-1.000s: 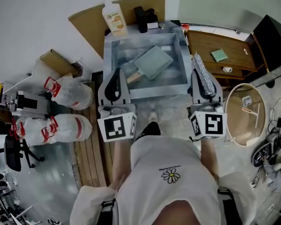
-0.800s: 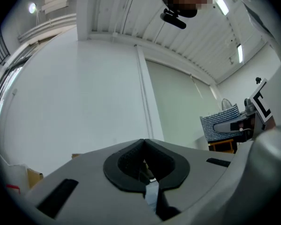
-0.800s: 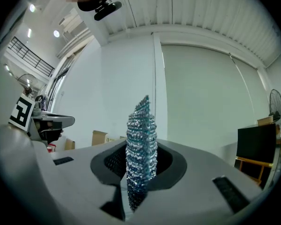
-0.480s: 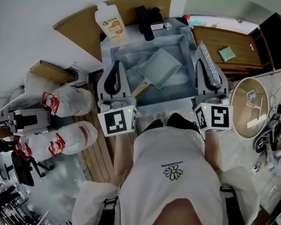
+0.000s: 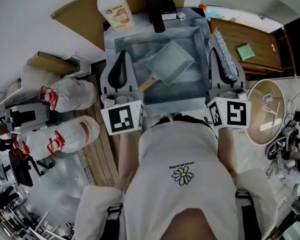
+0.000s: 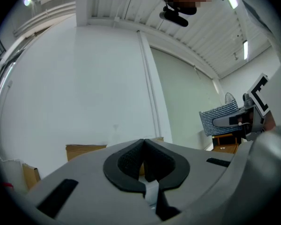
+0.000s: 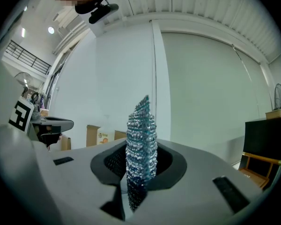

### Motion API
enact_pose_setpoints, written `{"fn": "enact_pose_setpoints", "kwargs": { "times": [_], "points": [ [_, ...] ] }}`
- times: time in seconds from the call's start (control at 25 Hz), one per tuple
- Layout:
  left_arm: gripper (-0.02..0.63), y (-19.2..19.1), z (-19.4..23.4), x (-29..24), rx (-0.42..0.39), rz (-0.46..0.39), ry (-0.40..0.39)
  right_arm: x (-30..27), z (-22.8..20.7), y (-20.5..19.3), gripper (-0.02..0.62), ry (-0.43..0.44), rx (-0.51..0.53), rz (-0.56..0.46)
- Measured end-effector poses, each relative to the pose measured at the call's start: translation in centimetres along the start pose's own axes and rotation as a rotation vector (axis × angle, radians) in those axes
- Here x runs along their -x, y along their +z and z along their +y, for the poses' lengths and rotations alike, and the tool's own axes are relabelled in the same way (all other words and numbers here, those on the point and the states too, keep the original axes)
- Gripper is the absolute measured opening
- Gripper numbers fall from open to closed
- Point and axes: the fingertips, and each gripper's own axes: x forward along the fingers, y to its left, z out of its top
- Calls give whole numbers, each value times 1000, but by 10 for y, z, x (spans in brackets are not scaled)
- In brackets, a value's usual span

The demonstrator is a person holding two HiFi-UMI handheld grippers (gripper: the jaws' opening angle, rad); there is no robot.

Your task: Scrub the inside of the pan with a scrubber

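A pale green square pan (image 5: 170,61) with a wooden handle (image 5: 147,84) lies in the grey sink (image 5: 155,104). My left gripper (image 5: 122,55) is level over the sink's left rim, left of the pan, with its jaws shut on nothing (image 6: 143,146). At the sink's right rim my right gripper (image 5: 216,53) is shut on a silvery mesh scrubber (image 5: 224,60), which stands upright between its pads (image 7: 141,139). Both grippers are apart from the pan. The left gripper view also shows the scrubber (image 6: 219,116) off to the right.
A soap bottle (image 5: 115,9) and a black object (image 5: 157,11) stand behind the sink. A wooden desk (image 5: 260,54) with a green sponge (image 5: 246,51) is at the right, with a round basket (image 5: 265,111) below it. White bags (image 5: 72,96) lie at the left.
Both grippers have come forward to the sink and now flank the pan at its left and right rims. The scrubber has stayed in the right gripper.
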Motion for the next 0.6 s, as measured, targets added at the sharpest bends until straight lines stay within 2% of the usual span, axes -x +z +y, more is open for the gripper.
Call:
{"fn": "enact_pose_setpoints", "kwargs": {
  "times": [0.16,0.32,0.4,0.48,0.6],
  "points": [
    [15,3,-2,-3,2,-6,2,-1,-1,-6,63,25,-27,13],
    [15,-5,-5,-4,-16,39,-22,-2,0,-9,63,44,-40,20],
    [34,-15,-11,-10,-31,88,-99,-2,1,-13,63,51,-45,29],
    [129,-27,-21,-19,-45,150,-201,-2,2,-15,63,61,-45,37],
    [173,-58,-35,-28,-74,294,-352,-1,2,-19,63,75,-54,50]
  ]
}}
